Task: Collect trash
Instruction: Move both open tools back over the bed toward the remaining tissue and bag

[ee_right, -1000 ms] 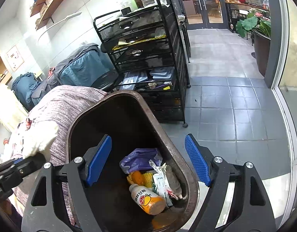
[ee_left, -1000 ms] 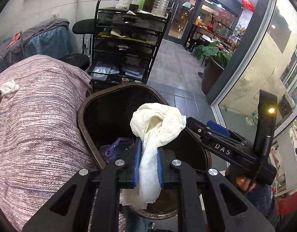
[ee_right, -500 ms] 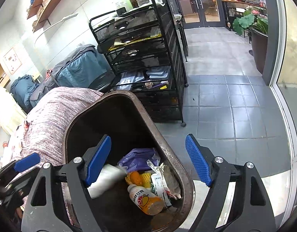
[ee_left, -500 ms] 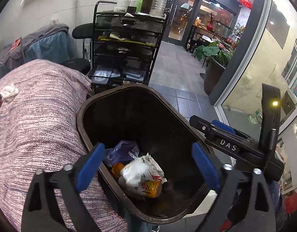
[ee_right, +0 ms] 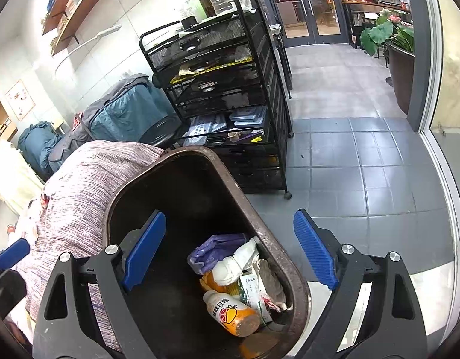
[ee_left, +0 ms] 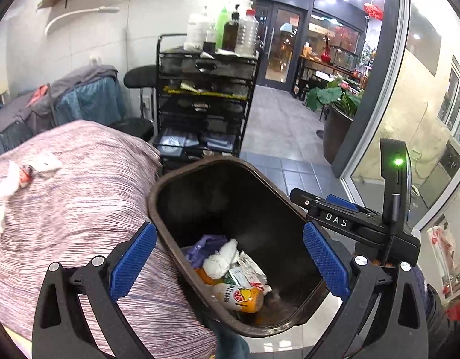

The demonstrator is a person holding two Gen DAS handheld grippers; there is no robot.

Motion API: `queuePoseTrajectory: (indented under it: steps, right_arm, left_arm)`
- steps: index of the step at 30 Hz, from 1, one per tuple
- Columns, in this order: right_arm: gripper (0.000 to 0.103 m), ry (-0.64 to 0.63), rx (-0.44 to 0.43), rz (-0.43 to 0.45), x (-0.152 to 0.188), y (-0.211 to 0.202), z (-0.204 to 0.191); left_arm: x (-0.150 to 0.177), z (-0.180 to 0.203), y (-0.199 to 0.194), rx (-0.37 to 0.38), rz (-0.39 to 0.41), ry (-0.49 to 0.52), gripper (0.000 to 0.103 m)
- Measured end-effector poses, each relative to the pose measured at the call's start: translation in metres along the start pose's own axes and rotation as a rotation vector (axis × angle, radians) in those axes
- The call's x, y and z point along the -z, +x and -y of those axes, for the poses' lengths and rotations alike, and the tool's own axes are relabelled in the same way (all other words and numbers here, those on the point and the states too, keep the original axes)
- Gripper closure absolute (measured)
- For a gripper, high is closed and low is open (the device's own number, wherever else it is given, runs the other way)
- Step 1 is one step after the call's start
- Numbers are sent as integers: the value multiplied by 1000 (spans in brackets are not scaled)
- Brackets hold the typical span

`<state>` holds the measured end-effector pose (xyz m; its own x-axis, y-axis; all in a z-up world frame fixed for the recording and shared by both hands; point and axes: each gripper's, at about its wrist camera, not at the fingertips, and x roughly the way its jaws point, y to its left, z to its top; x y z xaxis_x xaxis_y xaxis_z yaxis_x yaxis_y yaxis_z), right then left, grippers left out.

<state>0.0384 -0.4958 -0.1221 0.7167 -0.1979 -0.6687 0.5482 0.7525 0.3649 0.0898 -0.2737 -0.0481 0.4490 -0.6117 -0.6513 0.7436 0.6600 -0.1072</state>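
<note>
A dark brown trash bin (ee_left: 158,197) (ee_right: 292,272) stands against a bed. Inside lie a white crumpled cloth (ee_left: 221,258) (ee_right: 230,266), a purple bag (ee_left: 206,243) (ee_right: 215,249), an orange juice bottle (ee_left: 238,297) (ee_right: 232,314) and wrappers (ee_right: 256,287). My left gripper (ee_left: 228,258) is open and empty above the bin. My right gripper (ee_right: 230,257) is open and empty above the bin too; it also shows in the left wrist view (ee_left: 349,218). More white crumpled tissues (ee_left: 44,161) and a small red-and-white item (ee_left: 24,175) lie on the bed.
The bed has a pink striped cover (ee_left: 80,203) (ee_right: 77,191). A black mesh drawer cart (ee_left: 206,95) (ee_right: 227,89) with bottles on top stands behind the bin. Grey tiled floor (ee_right: 364,164) lies to the right, with a potted plant (ee_left: 337,110) and glass doors beyond.
My left gripper opened and let go of the white cloth, which dropped into the bin onto the other trash. The left gripper then drew back a little. The right gripper stayed open.
</note>
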Motion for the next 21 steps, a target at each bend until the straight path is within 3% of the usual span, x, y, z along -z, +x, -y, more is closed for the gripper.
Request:
queuePoseTrajectory:
  steps: [7, 21]
  right_arm:
    - [16, -36, -52, 6, -2, -2, -23]
    - [16, -232, -237, -8, 2, -4, -131]
  left_arm:
    - [0, -22, -26, -51, 57, -35, 6]
    - [17, -110, -76, -223, 109, -163, 6]
